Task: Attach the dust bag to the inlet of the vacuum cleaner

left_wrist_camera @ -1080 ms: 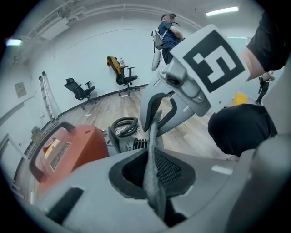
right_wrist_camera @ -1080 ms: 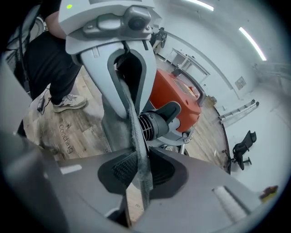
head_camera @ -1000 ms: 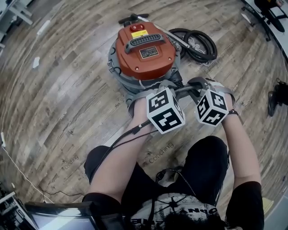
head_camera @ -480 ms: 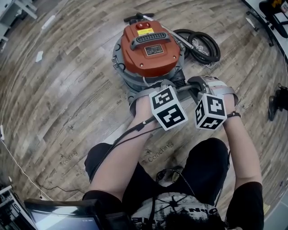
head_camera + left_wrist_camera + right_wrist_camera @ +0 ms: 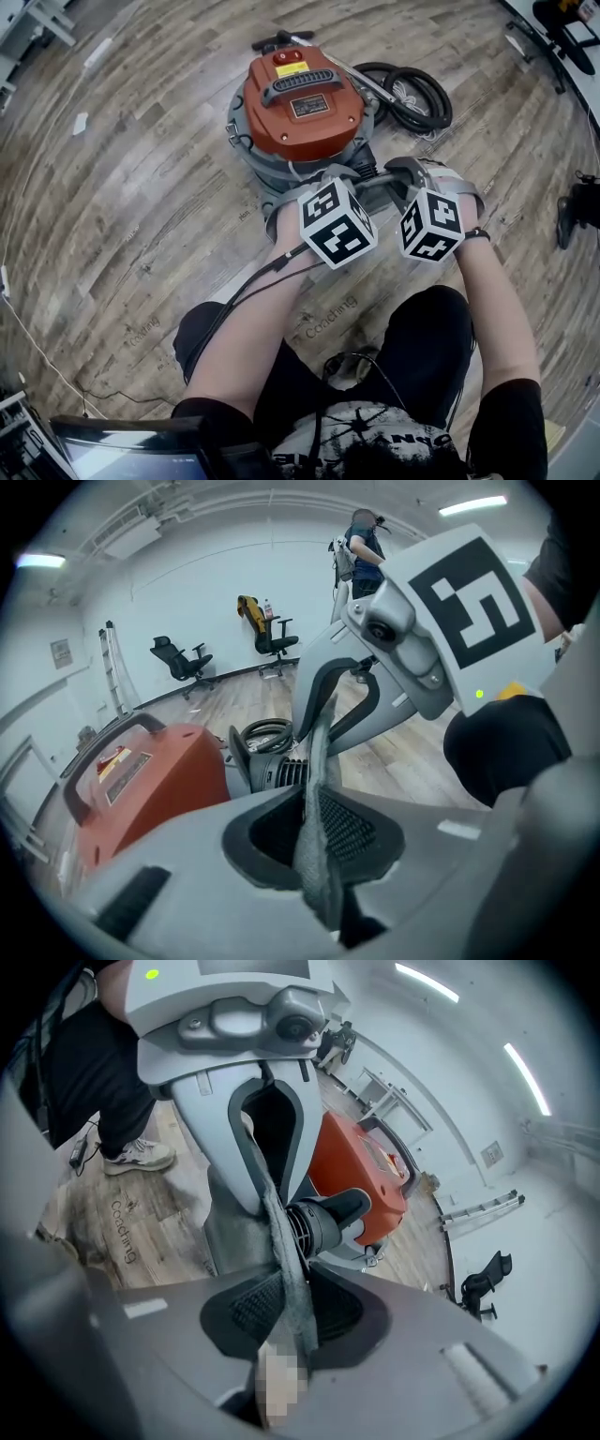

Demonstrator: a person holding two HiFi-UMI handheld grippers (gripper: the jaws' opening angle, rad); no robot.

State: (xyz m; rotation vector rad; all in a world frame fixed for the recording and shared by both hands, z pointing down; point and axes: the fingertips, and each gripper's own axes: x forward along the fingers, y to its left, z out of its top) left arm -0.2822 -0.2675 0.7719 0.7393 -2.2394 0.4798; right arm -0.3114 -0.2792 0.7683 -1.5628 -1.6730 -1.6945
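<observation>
Grey cloth of the bag (image 5: 317, 752) is clamped in the left tongs (image 5: 317, 850) and the right tongs (image 5: 286, 1321), whose jaws have just been opening slightly, beside the orange vacuum (image 5: 302, 98).

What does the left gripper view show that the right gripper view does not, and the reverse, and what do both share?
Only the left gripper view: a coiled black hose and something yellow on a far chair. Only the right gripper view: a sneaker and the floor print "Coaching". Both: the red vacuum cleaner and the grey dust bag pinched in that view's own jaws; the right hand-held gripper has just been opening its jaws.
</observation>
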